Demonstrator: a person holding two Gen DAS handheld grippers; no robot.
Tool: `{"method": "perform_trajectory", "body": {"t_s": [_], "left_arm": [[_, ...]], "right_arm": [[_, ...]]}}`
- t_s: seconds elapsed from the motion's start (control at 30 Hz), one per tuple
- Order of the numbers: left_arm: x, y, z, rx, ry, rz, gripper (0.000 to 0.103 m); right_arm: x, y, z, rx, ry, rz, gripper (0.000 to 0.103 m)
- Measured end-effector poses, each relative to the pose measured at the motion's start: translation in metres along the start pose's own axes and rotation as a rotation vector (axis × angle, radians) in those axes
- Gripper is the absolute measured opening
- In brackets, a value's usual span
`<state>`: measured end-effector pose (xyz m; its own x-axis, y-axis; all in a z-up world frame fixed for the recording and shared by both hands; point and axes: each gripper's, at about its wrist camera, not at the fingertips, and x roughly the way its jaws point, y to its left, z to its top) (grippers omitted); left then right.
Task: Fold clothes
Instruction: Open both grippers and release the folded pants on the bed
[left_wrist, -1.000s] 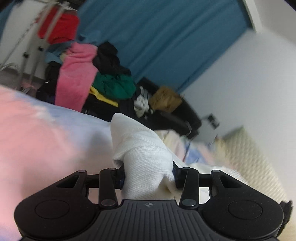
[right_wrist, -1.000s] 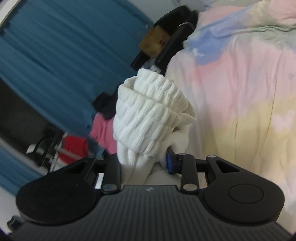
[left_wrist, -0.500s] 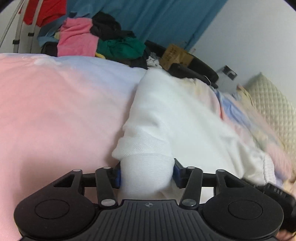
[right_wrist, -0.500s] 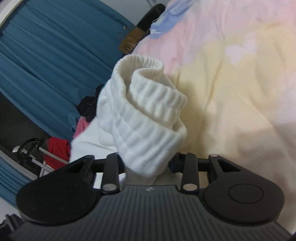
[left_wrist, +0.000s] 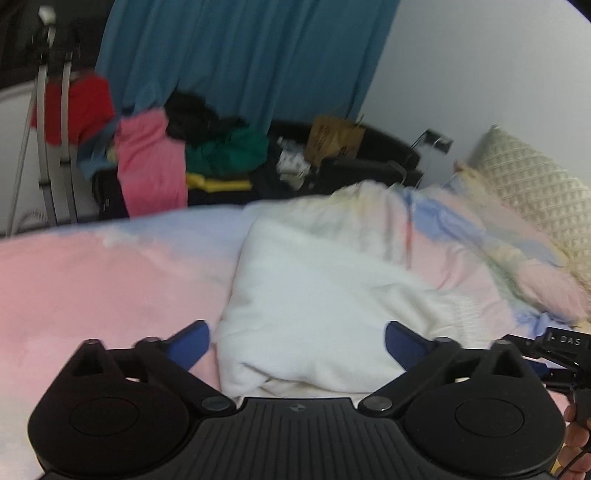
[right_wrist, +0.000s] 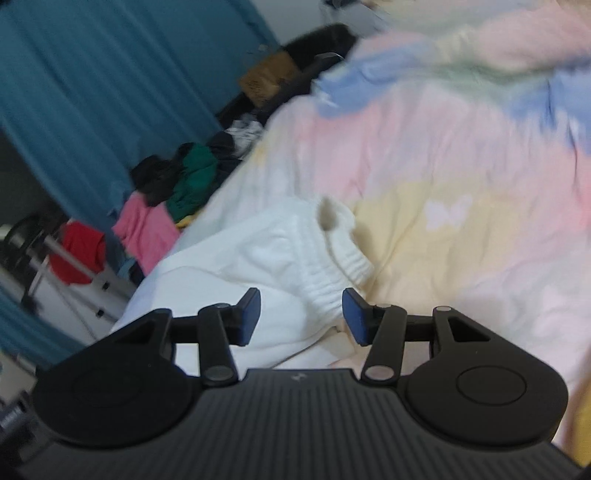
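A white knit garment (left_wrist: 317, 302) lies folded on the pastel bed cover (left_wrist: 92, 288). My left gripper (left_wrist: 297, 341) stands wide, its jaws still opening, with the garment's near edge lying loose between the blue pads (left_wrist: 192, 341), which do not press on it. In the right wrist view the same garment (right_wrist: 258, 258) shows its ribbed cuff (right_wrist: 343, 251) on the cover (right_wrist: 461, 206). My right gripper (right_wrist: 301, 315) is opening too, its pads (right_wrist: 249, 314) apart from the ribbed edge that lies between them.
A heap of pink, green, black and red clothes (left_wrist: 155, 162) sits past the far edge of the bed, before a blue curtain (left_wrist: 240, 62). A quilted cream pillow (left_wrist: 535, 192) lies at the right. A metal rack (left_wrist: 51, 140) stands at the left.
Both grippers let go of the white garment and spread their jaws. The garment, held up before, now lies flat on the bed, and both grippers have drawn back from it.
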<state>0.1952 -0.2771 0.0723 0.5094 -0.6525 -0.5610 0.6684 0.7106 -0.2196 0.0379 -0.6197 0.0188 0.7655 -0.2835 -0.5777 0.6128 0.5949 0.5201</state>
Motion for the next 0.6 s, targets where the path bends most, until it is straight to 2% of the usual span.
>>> {"method": "perform_trajectory", "body": {"t_s": [0.07,0.17,0.3,0.4,0.53,0.6], "left_arm": [[-0.027,-0.017,0.001,0.037,-0.011,0.004,0.103],[-0.067,-0.045,-0.002,0.091,-0.045,0.021,0.103],[-0.122,-0.073,-0.013,0.120,-0.109,0.037,0.103],[-0.163,-0.086,-0.027,0.136,-0.154,0.032,0.103],[-0.209,-0.099,-0.056,0.193,-0.240,0.096,0.103],[-0.224,-0.101,-0.072,0.201,-0.264,0.100,0.103]], "right_arm": [[-0.024,0.007,0.004,-0.038,-0.022,0.031,0.053],[-0.062,0.016,0.000,-0.108,-0.060,0.039,0.063],[-0.113,0.039,-0.012,-0.242,-0.124,0.042,0.084],[-0.147,0.049,-0.026,-0.343,-0.173,0.060,0.083],[-0.178,0.053,-0.050,-0.391,-0.213,0.089,0.083],[-0.190,0.054,-0.066,-0.421,-0.238,0.095,0.083]]}}
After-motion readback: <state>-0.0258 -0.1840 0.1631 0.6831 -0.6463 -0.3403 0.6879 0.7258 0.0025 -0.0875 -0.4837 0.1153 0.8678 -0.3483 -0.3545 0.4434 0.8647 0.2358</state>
